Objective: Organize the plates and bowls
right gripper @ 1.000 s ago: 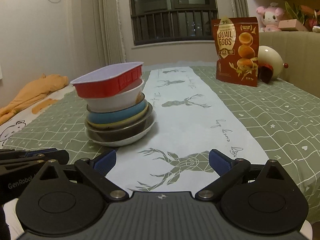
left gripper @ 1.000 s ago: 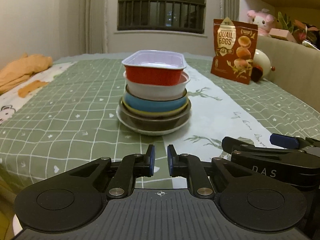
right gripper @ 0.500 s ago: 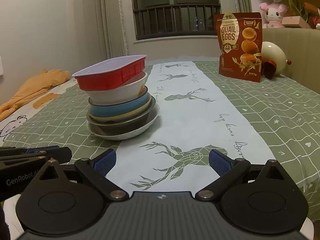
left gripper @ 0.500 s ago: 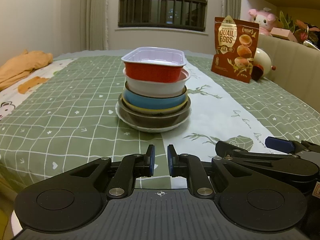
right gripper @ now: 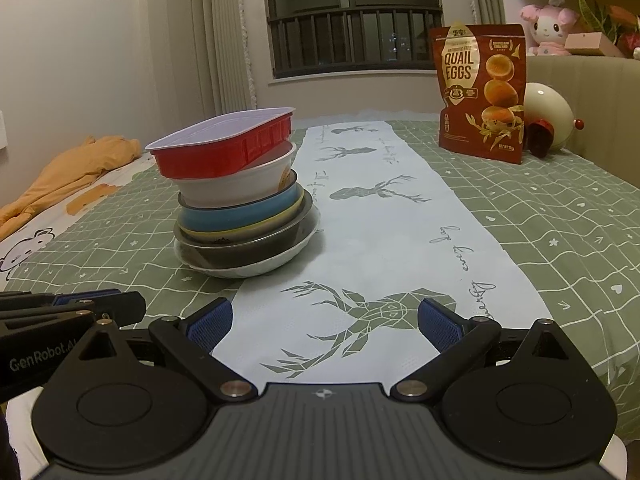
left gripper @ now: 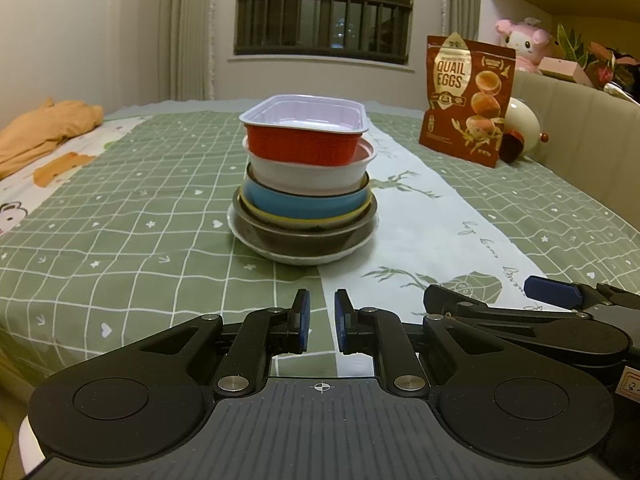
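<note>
One stack point(left gripper: 304, 184), six nested dishes

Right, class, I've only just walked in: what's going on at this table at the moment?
A person holds two grippers low over a green checked tablecloth, both facing a stack of dishes. A red rectangular plastic tray sits tilted on top, over a white bowl, a blue bowl, a metal bowl and a white plate at the bottom. The left gripper is shut and empty; the right gripper is open and empty. Nothing is being touched yet.
</note>
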